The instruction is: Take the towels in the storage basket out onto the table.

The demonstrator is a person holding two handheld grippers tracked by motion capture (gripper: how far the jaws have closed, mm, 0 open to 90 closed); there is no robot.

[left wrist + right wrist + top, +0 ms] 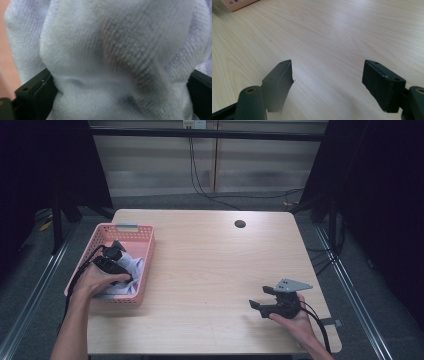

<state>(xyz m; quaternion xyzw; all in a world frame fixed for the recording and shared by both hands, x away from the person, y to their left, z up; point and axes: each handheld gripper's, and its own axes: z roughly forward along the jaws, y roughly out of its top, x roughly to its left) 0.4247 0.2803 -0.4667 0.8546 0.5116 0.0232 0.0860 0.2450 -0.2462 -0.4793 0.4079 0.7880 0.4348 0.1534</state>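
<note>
The left gripper (116, 251) reaches into the pink basket (146, 262) with its wide-set jaws flanking, perhaps already pinching, the bunched white towel (105, 60), while the right gripper (328, 85) rests wide open, far across the table (210, 270).

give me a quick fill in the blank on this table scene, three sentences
1. The white cloth lies inside the ____ basket.
2. The right gripper has its fingers spread ____ over bare wood.
3. The cloth bulges between the fingers of the ____ gripper.

Missing words: pink; open; left
</note>
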